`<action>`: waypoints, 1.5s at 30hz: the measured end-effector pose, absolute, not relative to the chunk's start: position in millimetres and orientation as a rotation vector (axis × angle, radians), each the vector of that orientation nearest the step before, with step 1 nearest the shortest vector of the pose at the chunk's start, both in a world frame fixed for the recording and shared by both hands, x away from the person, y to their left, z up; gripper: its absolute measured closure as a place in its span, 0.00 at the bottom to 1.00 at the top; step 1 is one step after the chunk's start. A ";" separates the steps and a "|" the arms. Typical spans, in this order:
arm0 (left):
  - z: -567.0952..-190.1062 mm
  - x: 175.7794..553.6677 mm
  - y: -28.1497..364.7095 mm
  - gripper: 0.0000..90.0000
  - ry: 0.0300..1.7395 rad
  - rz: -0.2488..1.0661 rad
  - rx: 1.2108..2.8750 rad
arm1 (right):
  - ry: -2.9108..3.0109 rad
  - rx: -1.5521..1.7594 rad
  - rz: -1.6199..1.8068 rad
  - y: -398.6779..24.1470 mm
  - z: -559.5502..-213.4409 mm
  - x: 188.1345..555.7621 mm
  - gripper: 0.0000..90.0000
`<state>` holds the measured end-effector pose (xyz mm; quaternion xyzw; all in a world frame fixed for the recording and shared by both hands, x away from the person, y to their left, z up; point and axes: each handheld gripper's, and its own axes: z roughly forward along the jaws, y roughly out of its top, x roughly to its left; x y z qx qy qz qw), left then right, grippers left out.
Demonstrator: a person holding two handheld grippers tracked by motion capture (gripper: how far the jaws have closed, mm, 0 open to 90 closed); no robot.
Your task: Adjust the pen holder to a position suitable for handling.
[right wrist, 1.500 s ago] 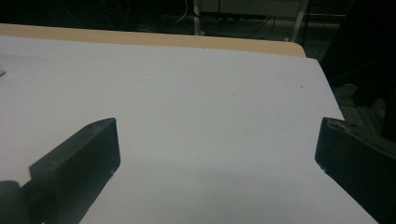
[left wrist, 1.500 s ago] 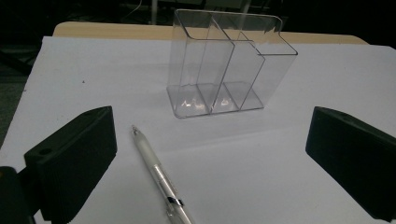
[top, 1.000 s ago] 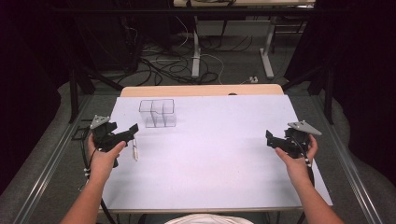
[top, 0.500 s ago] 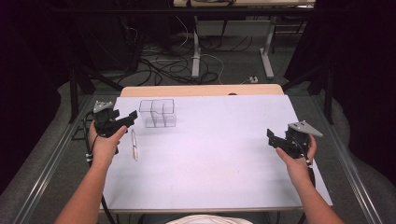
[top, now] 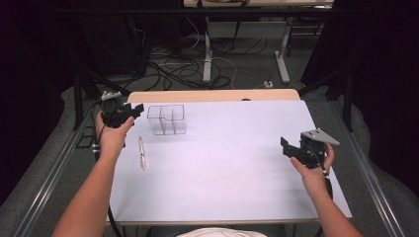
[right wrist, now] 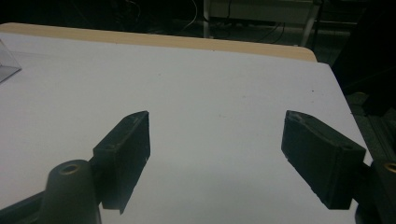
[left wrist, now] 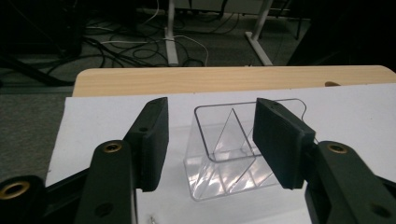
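A clear plastic organizer (top: 167,119) with inner dividers stands on the white table sheet (top: 222,163) at the far left. My left gripper (top: 137,109) hovers just left of it at the table's edge. In the left gripper view that gripper (left wrist: 212,106) is open, and the organizer (left wrist: 224,154) shows between and beyond the jaws, untouched. A white pen (top: 142,153) lies on the sheet nearer the person; its tip (left wrist: 152,218) peeks in at the bottom. My right gripper (top: 287,146) is held above the sheet's right side; it (right wrist: 217,119) is open and holds nothing.
A wooden table edge (top: 212,95) runs behind the white sheet. Beyond it the floor has cables (top: 173,69) and desk legs (top: 207,54). Metal rails (top: 54,173) flank the table. A corner of the organizer (right wrist: 7,63) shows at the far left of the right gripper view.
My left gripper has moved away from the pen toward the table's far left, ending beside the organizer. The right gripper has barely shifted.
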<state>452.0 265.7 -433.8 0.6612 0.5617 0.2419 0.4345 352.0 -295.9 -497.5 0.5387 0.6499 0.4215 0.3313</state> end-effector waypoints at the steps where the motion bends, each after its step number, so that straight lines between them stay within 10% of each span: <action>1: -434.2 457.0 266.3 0.54 1.388 0.608 1.641 | 1.703 1.411 1.097 -295.9 -497.6 352.0 0.26; 25: -469.0 503.5 263.7 1.00 1.535 0.521 1.727 | 1.731 1.431 1.088 -294.9 -504.8 355.4 0.25; 45: -484.1 512.6 252.2 1.00 1.563 0.492 1.776 | 1.738 1.422 1.095 -292.9 -507.2 356.4 0.25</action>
